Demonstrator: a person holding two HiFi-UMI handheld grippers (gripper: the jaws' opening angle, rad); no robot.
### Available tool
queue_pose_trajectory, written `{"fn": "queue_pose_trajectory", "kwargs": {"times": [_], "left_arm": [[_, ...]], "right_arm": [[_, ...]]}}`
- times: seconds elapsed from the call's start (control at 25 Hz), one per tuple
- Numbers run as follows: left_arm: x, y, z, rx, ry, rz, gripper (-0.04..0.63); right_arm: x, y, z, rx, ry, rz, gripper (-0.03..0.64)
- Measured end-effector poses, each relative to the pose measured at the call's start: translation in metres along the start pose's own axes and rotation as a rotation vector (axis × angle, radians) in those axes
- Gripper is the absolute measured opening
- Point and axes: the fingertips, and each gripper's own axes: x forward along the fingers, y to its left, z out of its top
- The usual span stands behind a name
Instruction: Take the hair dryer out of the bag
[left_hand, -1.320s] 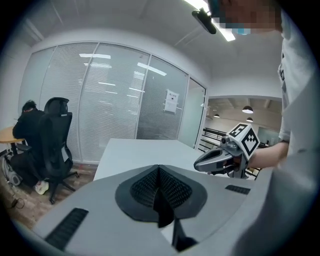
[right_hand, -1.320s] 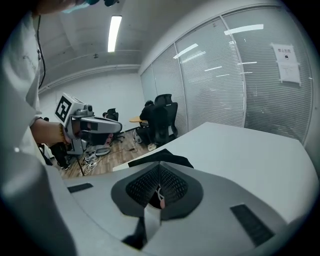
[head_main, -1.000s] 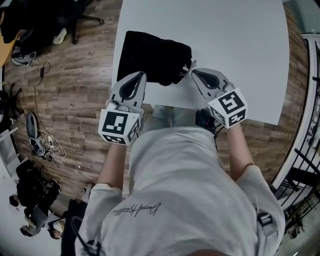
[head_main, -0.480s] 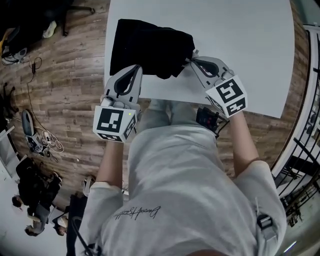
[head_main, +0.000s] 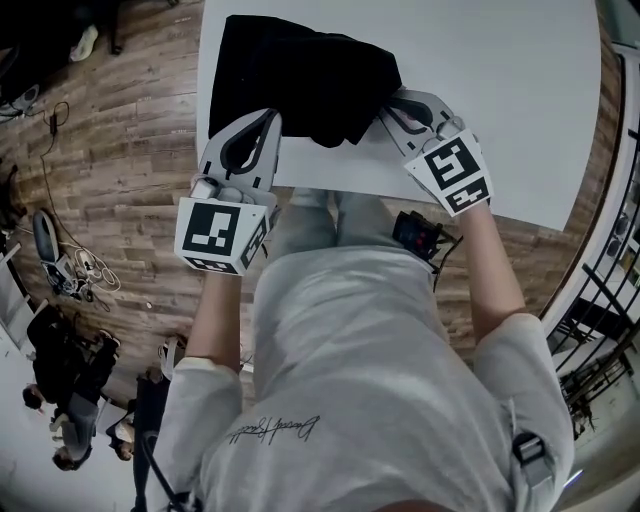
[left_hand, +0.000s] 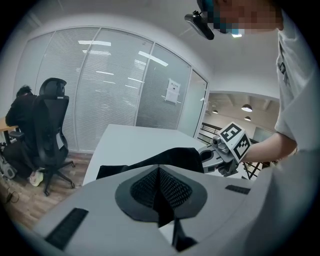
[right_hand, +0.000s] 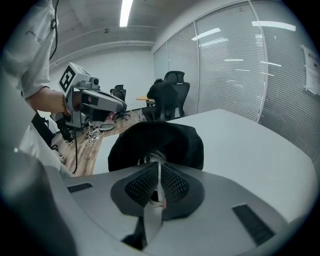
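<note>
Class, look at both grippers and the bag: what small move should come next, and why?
Probably ease the right gripper back, drawing the pale cord to loosen the bag. Its fingers look closed on that cord at the bag's mouth, the mouth is bunched shut, and no hair dryer shows.

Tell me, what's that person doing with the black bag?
A person stands at the white table with a gripper in each hand. The black bag lies on it, and no hair dryer shows. The right gripper has its jaws together at the bag's mouth, where something pale peeks out. The left gripper, jaws together too, sits at the bag's near edge.
</note>
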Motion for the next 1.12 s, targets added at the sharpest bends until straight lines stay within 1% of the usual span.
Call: {"fn": "queue_pose_trajectory", "kwargs": {"times": [0.04, 0.12, 0.24, 0.4, 0.48, 0.68, 1.0, 1.12], "left_arm": [[0.000, 0.001, -0.001, -0.003, 0.002, 0.001, 0.012], [-0.001, 0.003, -0.002, -0.010, 0.004, 0.004, 0.012], [0.000, 0.004, -0.005, -0.018, 0.011, 0.006, 0.012], [-0.001, 0.007, -0.013, -0.031, 0.024, 0.007, 0.012], [-0.001, 0.008, -0.016, -0.041, 0.027, 0.008, 0.012], [-0.003, 0.012, -0.019, -0.056, 0.031, 0.012, 0.012], [-0.003, 0.014, -0.021, -0.065, 0.036, 0.020, 0.012], [-0.003, 0.014, -0.024, -0.068, 0.042, 0.020, 0.012]], "right_arm": [[0.004, 0.001, -0.001, -0.010, 0.010, 0.010, 0.029], [0.012, 0.003, -0.004, -0.035, 0.034, 0.031, 0.078], [0.021, 0.002, -0.007, -0.077, 0.064, 0.044, 0.100], [0.032, 0.003, -0.010, -0.138, 0.109, 0.068, 0.154], [0.037, 0.004, -0.010, -0.169, 0.127, 0.078, 0.164], [0.049, 0.007, -0.011, -0.219, 0.184, 0.119, 0.218], [0.063, 0.011, -0.008, -0.258, 0.225, 0.159, 0.259], [0.070, 0.013, -0.011, -0.266, 0.245, 0.172, 0.262]]}}
